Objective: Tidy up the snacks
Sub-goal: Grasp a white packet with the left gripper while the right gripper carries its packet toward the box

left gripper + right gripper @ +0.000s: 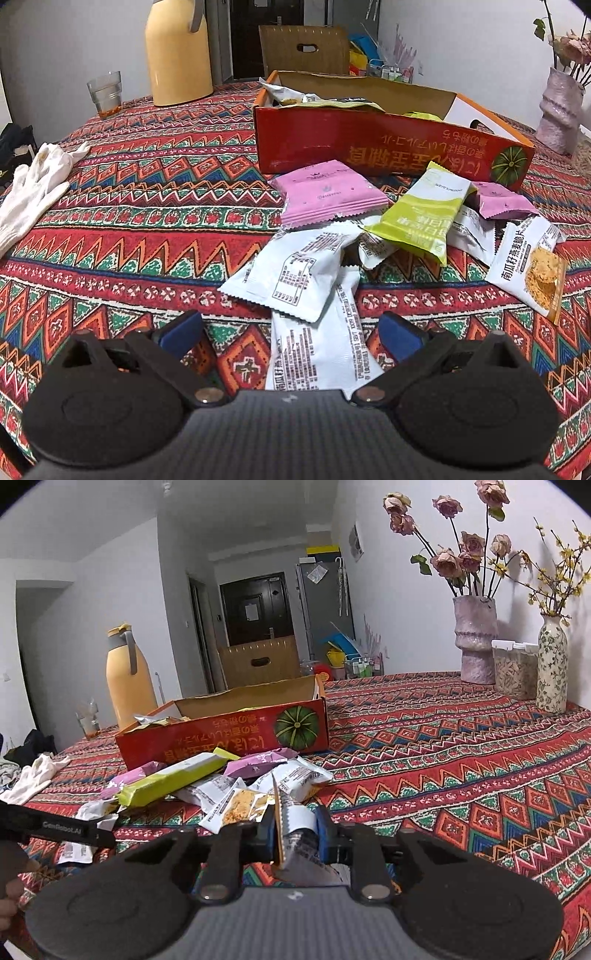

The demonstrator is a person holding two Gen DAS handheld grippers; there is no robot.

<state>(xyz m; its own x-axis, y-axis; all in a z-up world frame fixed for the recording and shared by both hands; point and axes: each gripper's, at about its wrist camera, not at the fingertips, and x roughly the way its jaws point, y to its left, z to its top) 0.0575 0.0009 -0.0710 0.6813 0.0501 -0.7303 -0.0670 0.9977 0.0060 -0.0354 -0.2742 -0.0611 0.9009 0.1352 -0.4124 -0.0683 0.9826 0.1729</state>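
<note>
Snack packets (332, 236) were seen heaped loosely on a woven tablecloth (147, 206) patterned in red, green, blue and orange zigzags and diamonds, just in front of a red cardboard box (369, 144). The box was long and shallow, its glossy printed wall carrying gold lettering and a green pumpkin, its inside plain brown card; a few wrappers were visible within it. The heap was made up of flat, crinkled foil pouches with serrated ends: a matte pink packet (332, 192), a yellow-green packet (424, 214) propped slantwise over the others, white packets (288, 273) printed with black label text, and an oat crisp packet (528, 273) showing golden squares.

The left gripper (291, 332) was held low over the cloth with its blue-padded jaws spread wide; a long white packet (317, 350) lay on the cloth between them, untouched by either pad.

In the right wrist view, the right gripper (297, 830) was drawn nearly closed, its blue pads pinching a white pouch (299, 830) that was held on edge, the jagged seal standing upright.

A smooth yellow thermos jug (177, 51) and a ribbed glass tumbler (105, 92) stood at the far left, a limp white knitted glove (33, 188) near the left edge, and a rough, waisted pink vase (476, 638) of dried roses at the right.
</note>
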